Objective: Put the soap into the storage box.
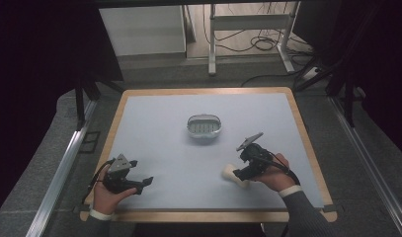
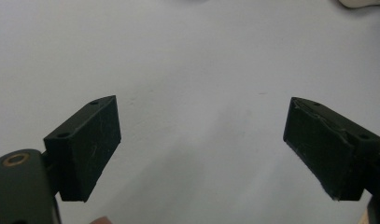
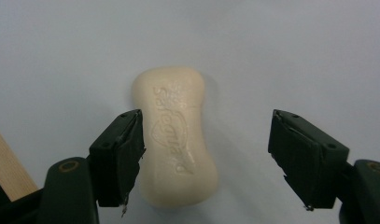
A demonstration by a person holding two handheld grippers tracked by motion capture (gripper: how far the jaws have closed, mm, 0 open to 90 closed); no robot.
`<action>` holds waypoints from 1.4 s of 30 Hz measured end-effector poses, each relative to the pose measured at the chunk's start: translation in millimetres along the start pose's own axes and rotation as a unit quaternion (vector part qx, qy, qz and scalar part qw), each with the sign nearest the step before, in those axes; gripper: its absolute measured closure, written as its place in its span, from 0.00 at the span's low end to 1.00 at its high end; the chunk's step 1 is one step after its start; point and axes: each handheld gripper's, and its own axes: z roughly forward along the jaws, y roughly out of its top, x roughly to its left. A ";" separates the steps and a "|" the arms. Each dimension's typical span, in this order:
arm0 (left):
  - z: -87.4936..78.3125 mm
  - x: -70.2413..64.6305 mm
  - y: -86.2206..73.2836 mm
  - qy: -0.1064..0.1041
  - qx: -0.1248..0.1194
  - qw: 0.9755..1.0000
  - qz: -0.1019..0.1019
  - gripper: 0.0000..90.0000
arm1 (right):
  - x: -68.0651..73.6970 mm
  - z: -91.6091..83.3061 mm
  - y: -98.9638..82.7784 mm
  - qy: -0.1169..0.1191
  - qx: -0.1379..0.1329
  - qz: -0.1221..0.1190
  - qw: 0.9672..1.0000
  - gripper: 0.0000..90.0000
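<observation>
A cream bar of soap (image 1: 232, 174) with embossed lettering lies flat on the pale mat at the front right. My right gripper (image 1: 241, 174) reaches it from the right and is open. In the right gripper view the soap (image 3: 176, 135) lies lengthwise between the jaws, close against the left one, with a wide gap to the right one. My left gripper (image 1: 143, 185) rests at the front left, open, with bare mat between its jaws (image 2: 201, 112). A sliver of the soap (image 2: 365, 3) shows at the top right corner of the left gripper view.
An oval grey soap dish (image 1: 204, 126) with a slotted floor stands near the middle of the mat. The wooden table rim (image 1: 208, 91) frames the mat; its front edge (image 3: 5, 163) shows beside the right gripper. Metal rails run along both sides of the table.
</observation>
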 end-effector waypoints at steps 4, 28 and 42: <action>-0.6 0.2 -0.1 0.001 -0.001 1.000 0.000 0.13 | 3.9 9.6 4.5 0.002 0.022 -0.005 1.000 0.31; 1.4 -0.7 -0.2 0.001 0.004 1.000 0.003 0.13 | 12.4 39.9 16.2 0.026 0.108 -0.041 0.993 0.43; 2.2 -1.0 -0.3 0.001 0.005 1.000 0.004 0.13 | 13.6 40.1 20.2 0.024 0.124 -0.050 0.991 0.55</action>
